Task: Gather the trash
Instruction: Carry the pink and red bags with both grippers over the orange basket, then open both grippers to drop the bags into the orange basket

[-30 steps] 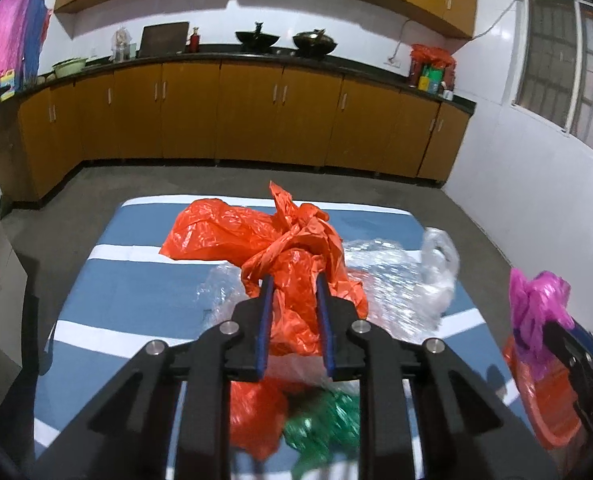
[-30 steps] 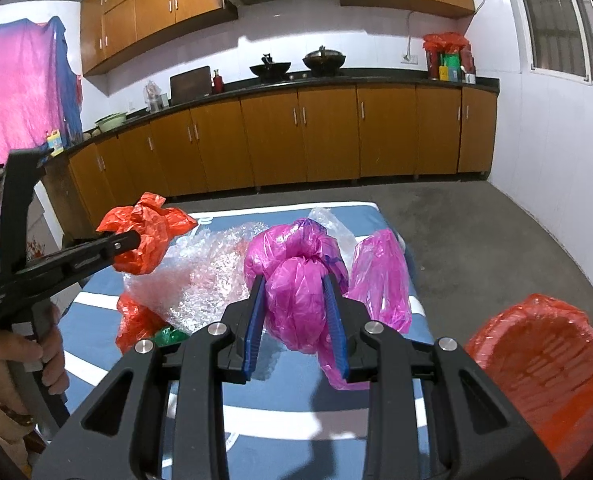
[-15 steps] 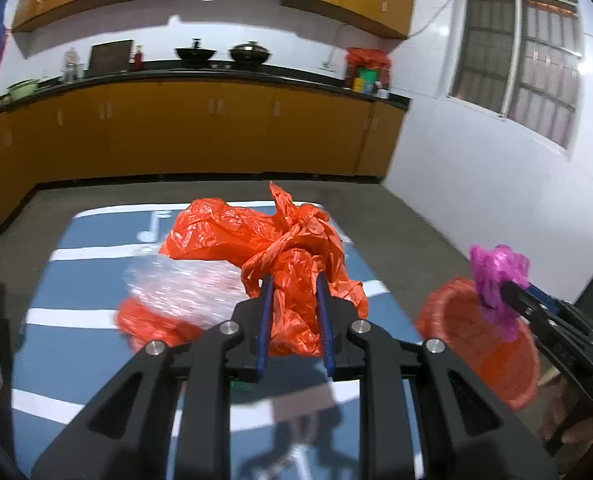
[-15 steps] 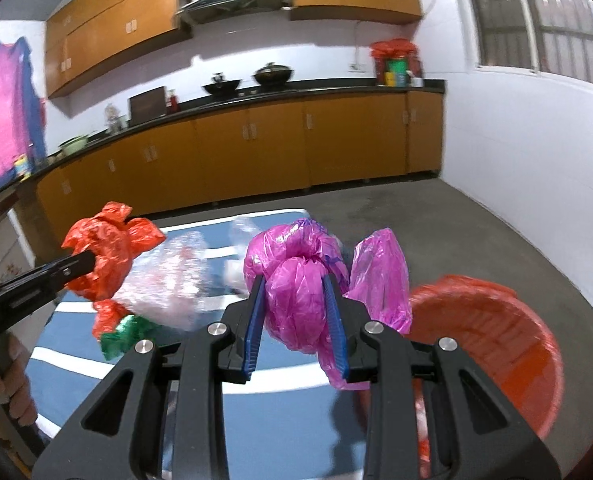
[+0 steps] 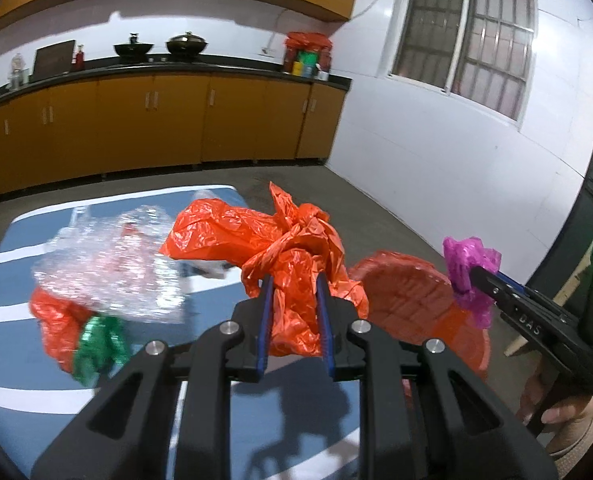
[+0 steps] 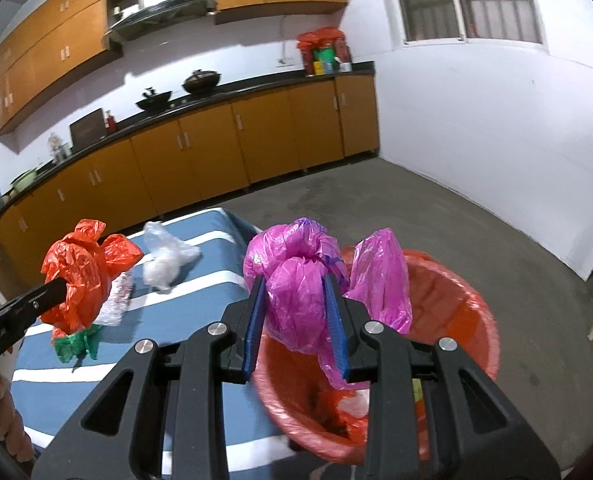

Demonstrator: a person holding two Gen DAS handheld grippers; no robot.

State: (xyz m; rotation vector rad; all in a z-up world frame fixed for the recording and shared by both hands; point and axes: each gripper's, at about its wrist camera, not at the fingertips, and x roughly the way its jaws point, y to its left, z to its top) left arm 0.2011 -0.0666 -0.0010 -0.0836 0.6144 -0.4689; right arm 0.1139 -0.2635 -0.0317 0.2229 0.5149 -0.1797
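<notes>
Left hand-held gripper (image 5: 292, 312): clenched on a crumpled orange plastic bag (image 5: 292, 252), which is held between the blue-lined fingers and raised above the table (image 5: 216, 420). The same bag is seen from the right wrist view as a knotted orange bundle (image 6: 80, 276) at the left gripper's tip.

Right hand-held gripper (image 6: 296, 320): clenched on a bunched magenta plastic bag (image 6: 296, 276), thin and glossy, with one loose lobe hanging to the right. It is held directly above the open mouth of the red trash bin (image 6: 468, 312).

Red trash bin: round, lined with a wrinkled red-orange plastic liner; some discarded pieces are seen at the bottom. It stands on the concrete floor just beside the table edge.

Table: covered in a blue cloth with white stripes. Left on it are a clear crinkled plastic sheet (image 5: 108, 268), a second orange bag (image 5: 56, 332) under it, a green foil-like scrap (image 5: 100, 344) and a small clear bag (image 6: 164, 256).

Change noted: against the frame half a second earlier, the magenta bag has been carried from beside the bin to over its opening, and the orange bag has been brought nearer the bin.
</notes>
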